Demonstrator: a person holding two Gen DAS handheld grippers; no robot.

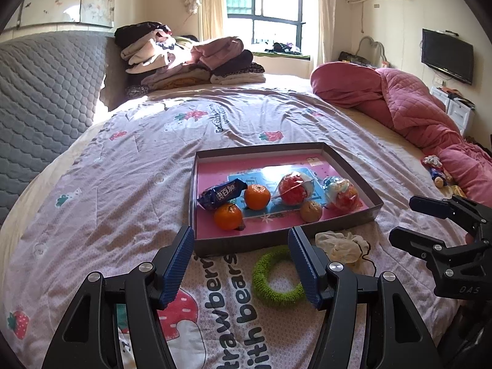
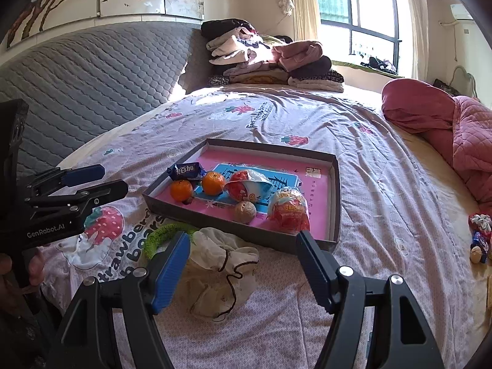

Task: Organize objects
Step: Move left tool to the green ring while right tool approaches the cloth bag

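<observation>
A shallow grey box with a pink floor [image 1: 350,172] [image 2: 333,190] lies on the bed. It holds two oranges [image 1: 228,216] [image 2: 181,190], a blue snack packet [image 1: 222,193] [image 2: 186,170], a brown round fruit [image 1: 311,211] [image 2: 245,211] and two red-and-white wrapped toys [image 1: 294,188] [image 2: 288,209]. A green fuzzy ring [image 1: 270,289] [image 2: 161,235] and a beige drawstring pouch [image 1: 341,244] [image 2: 221,264] lie in front of the box. My left gripper [image 1: 241,264] [image 2: 101,178] is open above the ring. My right gripper [image 2: 243,264] [image 1: 409,218] is open above the pouch.
A grey quilted headboard [image 1: 40,92] stands at the left. Folded clothes [image 1: 184,58] are stacked at the far end. A pink quilt [image 1: 415,101] lies along the right side. Small wrapped items [image 1: 435,170] [image 2: 479,240] lie at the right edge of the bed.
</observation>
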